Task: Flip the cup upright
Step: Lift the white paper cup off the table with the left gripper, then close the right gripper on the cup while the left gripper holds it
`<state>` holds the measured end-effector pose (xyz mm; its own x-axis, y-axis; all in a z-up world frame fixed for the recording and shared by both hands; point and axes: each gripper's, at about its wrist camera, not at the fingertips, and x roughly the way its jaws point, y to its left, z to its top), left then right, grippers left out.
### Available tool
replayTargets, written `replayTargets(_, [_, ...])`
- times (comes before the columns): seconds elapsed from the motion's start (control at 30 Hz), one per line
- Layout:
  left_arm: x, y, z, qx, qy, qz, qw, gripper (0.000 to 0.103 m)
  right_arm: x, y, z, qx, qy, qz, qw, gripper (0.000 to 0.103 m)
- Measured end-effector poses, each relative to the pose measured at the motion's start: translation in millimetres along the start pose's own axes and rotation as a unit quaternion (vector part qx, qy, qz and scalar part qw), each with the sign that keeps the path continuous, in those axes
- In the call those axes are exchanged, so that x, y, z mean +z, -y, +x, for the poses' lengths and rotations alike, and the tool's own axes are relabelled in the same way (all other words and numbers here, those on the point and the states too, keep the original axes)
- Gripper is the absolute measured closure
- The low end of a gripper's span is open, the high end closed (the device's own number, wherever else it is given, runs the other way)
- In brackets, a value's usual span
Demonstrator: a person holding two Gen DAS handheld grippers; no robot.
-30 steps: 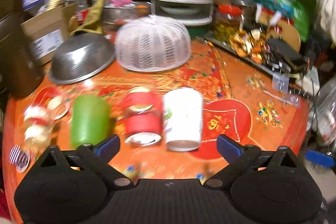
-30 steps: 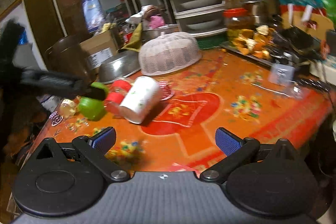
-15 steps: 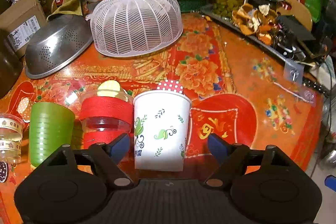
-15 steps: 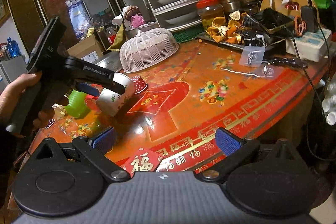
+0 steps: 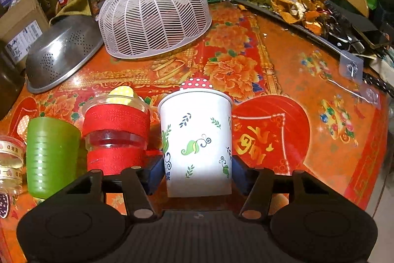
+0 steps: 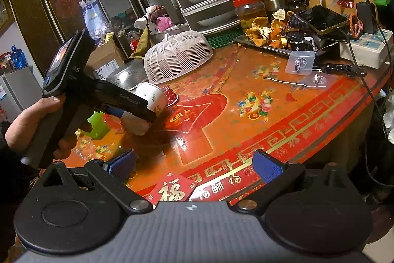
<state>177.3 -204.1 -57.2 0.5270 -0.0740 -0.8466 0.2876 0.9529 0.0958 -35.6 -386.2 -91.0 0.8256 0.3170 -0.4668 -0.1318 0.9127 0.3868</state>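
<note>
A white paper cup with green leaf prints lies on its side on the red patterned table, its rim pointing away. My left gripper is shut on it, the blue pads pressing both sides near its base. In the right wrist view the same cup shows tilted in the left gripper, held by a hand. My right gripper is open and empty above the table's near edge, well right of the cup.
A red-banded clear cup, a green cup and a small red dotted cup lie around the white cup. A white mesh food cover and a steel colander stand behind. Clutter lines the right edge.
My left gripper moved in onto the white cup and its jaws closed on the cup's sides. My right gripper drew back toward the table's near edge and stayed open.
</note>
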Motion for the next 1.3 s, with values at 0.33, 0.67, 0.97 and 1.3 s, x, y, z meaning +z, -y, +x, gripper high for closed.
replayTargets(0.33, [-49, -31, -98, -0.025, 0.082, -0.006, 0.9963, 0.042, 2, -15, 4, 0.018, 0.001, -0.010, 1.000, 0.001])
replayTargets(0.67, [-160, -93, -177, -0.005, 0.100, -0.119, 0.9879, 0.042, -10, -69, 30, 0.080, -0.045, -0.054, 0.994, 0.001])
replayTargets(0.97, [-206, -101, -131, -0.080, 0.048, -0.210, 0.9733, 0.042, -13, -116, 44, 0.119, -0.091, -0.055, 0.987, 0.001])
replayTargets(1.3, [-220, -104, -105, -0.107, 0.040, -0.230, 0.9664, 0.042, -2, -149, 74, 0.130, -0.154, -0.042, 0.979, 0.001])
